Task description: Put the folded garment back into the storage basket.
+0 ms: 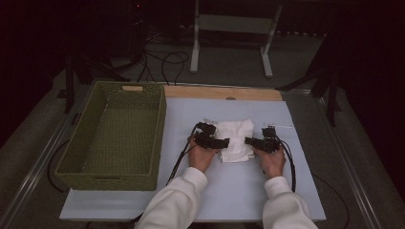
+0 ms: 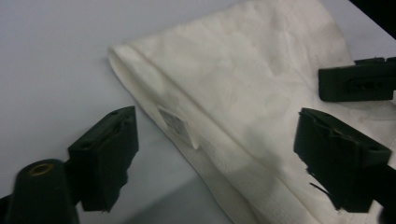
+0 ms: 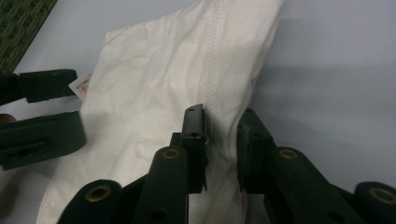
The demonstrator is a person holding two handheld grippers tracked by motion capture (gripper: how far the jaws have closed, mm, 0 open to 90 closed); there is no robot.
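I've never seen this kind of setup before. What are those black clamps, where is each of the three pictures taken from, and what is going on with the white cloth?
A person in white sleeves holds a black two-jaw hand gripper in each hand; no robot arm is involved. The high view looks down from above the person's side of the light blue table mat. The other two pictures come from cameras riding on the grippers, looking along their jaws.

On the mat lies a folded white cloth with a stitched seam and a small label. Left of it stands an olive-green woven basket, with nothing visible inside.

The right gripper has pinched a fold at the cloth's edge between its nearly closed jaws. The left gripper has its jaws spread wide, one over the mat and one over the cloth, straddling the cloth's edge without gripping it.
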